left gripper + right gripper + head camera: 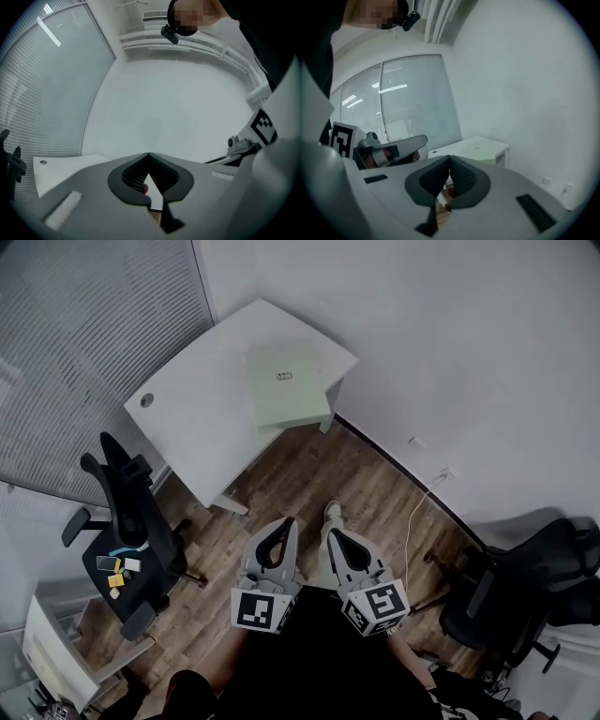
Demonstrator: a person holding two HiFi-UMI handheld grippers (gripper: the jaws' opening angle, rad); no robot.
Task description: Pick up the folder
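The head view looks steeply down on the distant tabletop [202, 418] at upper centre; both gripper views sit lower, facing roughly level toward that same tabletop.

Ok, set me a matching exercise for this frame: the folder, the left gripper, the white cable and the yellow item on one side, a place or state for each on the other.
Things:
1. folder
2. left gripper
3. white cable
4. yellow item

Places or states:
A. on the seat of the black chair
B. jaws together, nothing gripped
C. lying flat on the white desk
D. trailing over the wood floor

Pairs: 1-C, 2-B, 3-D, 4-A
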